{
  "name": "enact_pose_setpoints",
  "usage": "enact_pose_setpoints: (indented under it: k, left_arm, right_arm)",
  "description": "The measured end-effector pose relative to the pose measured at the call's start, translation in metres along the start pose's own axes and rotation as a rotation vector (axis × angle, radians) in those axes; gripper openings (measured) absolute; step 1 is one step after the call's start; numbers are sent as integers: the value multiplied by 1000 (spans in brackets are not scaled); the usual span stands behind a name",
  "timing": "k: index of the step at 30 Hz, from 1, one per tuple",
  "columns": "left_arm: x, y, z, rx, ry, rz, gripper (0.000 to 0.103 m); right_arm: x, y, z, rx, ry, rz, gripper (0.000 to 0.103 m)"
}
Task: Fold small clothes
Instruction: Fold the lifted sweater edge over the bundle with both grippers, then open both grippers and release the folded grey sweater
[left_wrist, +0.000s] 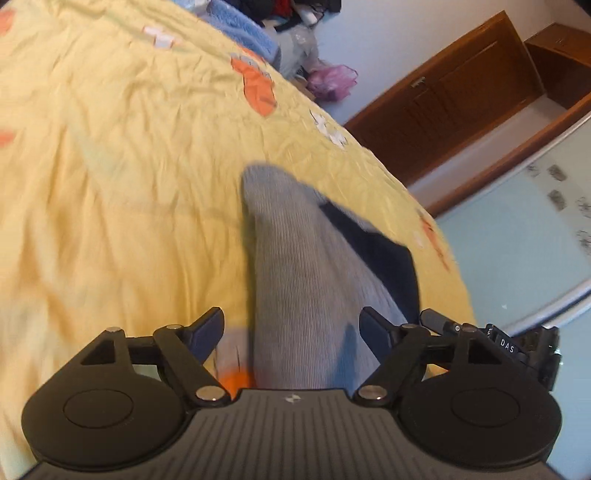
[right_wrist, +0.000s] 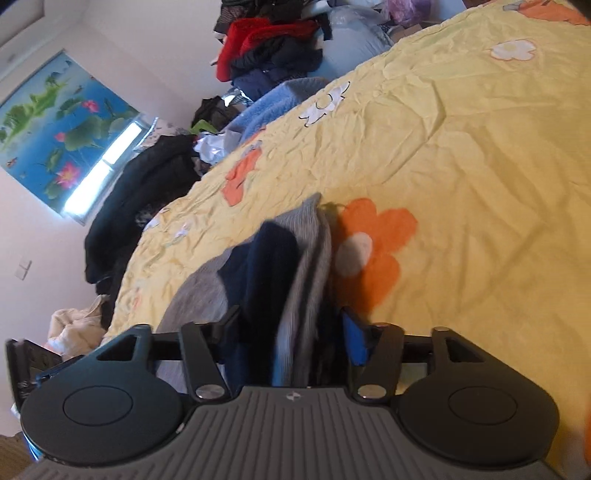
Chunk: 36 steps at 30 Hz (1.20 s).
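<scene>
The fingers (left_wrist: 207, 332) of the left gripper (left_wrist: 291, 328) stand apart, with the grey sock (left_wrist: 295, 266) running up between them and no pad pressing on it; the fingers (right_wrist: 352, 339) of the right gripper (right_wrist: 290, 336) are likewise apart, straddling the same bundle of grey and navy cloth without clamping it, so neither gripper holds anything. Taking the bed (left_wrist: 110, 166) with its yellow flowered sheet as the landmark, everything of the task lies on it: the grey sock stretches out flat near the bed's edge, and a navy piece (left_wrist: 384, 258), seemingly the sock's dark heel or toe or else a second sock, lies partly against and over it. From the right wrist view the grey cloth stands in a raised ridge just beside an orange flower (right_wrist: 369, 251) printed on the sheet, with the navy cloth (right_wrist: 262, 273) on its other side, so the layers look doubled rather than spread out. My judgement is that the fold is partly made, perhaps one turn laid over, and the item has been let go on the bed; whether it is finished I cannot tell, since the near end is hidden under the grippers. What looks left is to flatten or tidy this bundle and then take further pieces, possibly from the heap of clothes (right_wrist: 269, 48) beyond the bed's far end.
</scene>
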<state>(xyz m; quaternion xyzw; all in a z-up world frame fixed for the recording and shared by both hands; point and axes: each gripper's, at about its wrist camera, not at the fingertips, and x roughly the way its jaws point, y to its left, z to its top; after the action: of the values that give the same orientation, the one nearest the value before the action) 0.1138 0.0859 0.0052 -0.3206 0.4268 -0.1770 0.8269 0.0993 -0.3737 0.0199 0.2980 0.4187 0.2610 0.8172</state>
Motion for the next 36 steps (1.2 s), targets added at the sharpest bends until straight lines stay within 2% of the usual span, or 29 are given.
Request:
enact_pose_setpoints:
  k: [2,4,9,10,11,12,15,18,20,21,22,23,24,25,26,28,29,32,36]
  left_arm:
    - [-4,3,-20,-23,42,-60,80]
    - [-7,2,-35,-22,45,-97,80]
    - [-6,-13,-58,29,76,-134,78]
    - [-6,-16,-62,42,79,-123,70]
    - [-5,-19,-64,56,90,-89,36]
    - [-4,-20,-64,67,100,-41,20]
    - [-16,-15,-59,61,85,-1,16]
    - [-28,-17,-61,127,78,63,15]
    - [-25,-19,-66,172,97,105,19]
    - [-27,-24,-69,212,87,135,23]
    - [-31,-33,-71,262,75,176,28]
    - [-36,-43,-74,311,58,227,43]
    - [-42,-55,-78,368,22,274,63]
    - [-51,-67,-84,435,-46,308,73]
    - [-59,-78,-90,504,-129,331,85]
    - [-62,-98,-102,638,-242,350,87]
    - [-56,-107,-104,683,-252,348,87]
    - [-17,-114,-104,693,-185,303,87]
    - [26,-106,-112,704,-130,353,89]
  right_arm:
    - [-18,-2,-17,12,25,27,73]
    - [-28,0,-32,0,68,33,73]
    - [-30,13,-71,-43,151,77,71]
    - [-31,15,-75,-53,141,76,63]
    - [-30,15,-78,-45,149,63,39]
    - [-27,15,-80,-28,169,52,27]
    - [-36,22,-85,-42,151,98,27]
    - [-42,25,-92,-24,164,152,27]
    - [-33,20,-99,-43,198,91,25]
    - [-34,16,-99,-25,184,112,27]
    - [-36,12,-96,9,180,125,35]
    - [-42,12,-90,25,154,115,40]
    - [-51,13,-83,17,104,109,45]
    - [-60,15,-75,3,43,100,56]
    - [-69,17,-66,-11,-14,85,61]
    - [-74,23,-45,-20,-84,70,61]
    - [-71,27,-34,-20,-99,68,61]
    - [-46,39,-6,-61,-107,29,61]
    - [5,39,17,-63,-32,-61,59]
